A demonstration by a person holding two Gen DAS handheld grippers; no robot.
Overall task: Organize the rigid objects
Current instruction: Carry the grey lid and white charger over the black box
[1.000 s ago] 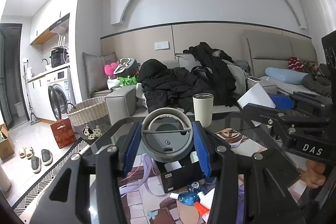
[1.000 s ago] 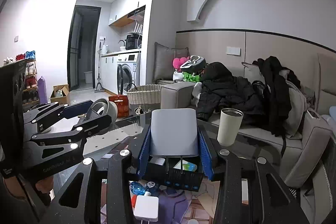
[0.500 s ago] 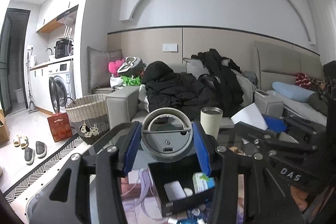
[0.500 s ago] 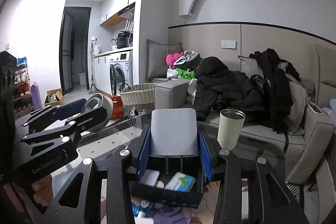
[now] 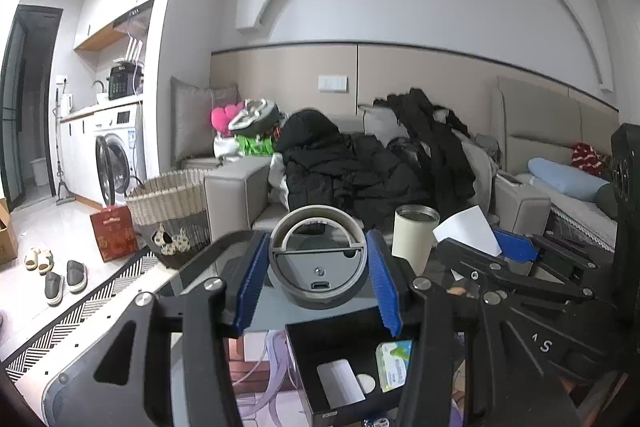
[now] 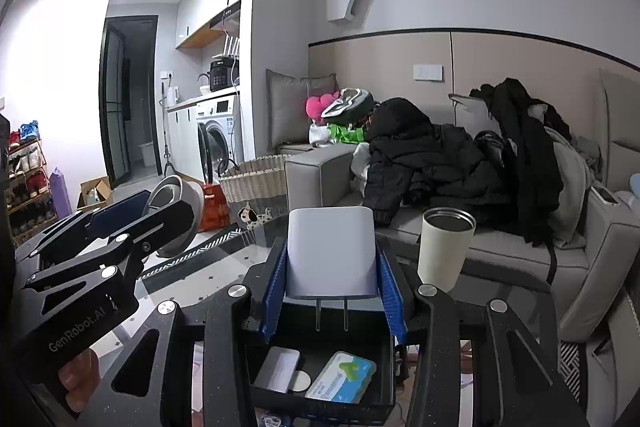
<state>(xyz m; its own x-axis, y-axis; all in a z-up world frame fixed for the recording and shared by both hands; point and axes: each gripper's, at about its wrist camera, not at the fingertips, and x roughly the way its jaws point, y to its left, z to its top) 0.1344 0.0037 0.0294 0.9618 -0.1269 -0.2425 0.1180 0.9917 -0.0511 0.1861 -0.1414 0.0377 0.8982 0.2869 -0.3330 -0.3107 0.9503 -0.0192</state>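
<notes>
so the black box (image 6: pixel 320 379) already held three small things — the left gripper (image 5: pixel 318 283) pinched a grey lid (image 5: pixel 318 261) and the right gripper (image 6: pixel 332 291) pinched a white plug (image 6: pixel 332 253), both not yet in.

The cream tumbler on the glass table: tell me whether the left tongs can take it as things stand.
Probably not yet. The left tongs are shut on the grey lid, so nothing else fits between them. The cream tumbler stands upright, with nothing seen in front of it; once the lid is set down it looks reachable.
</notes>
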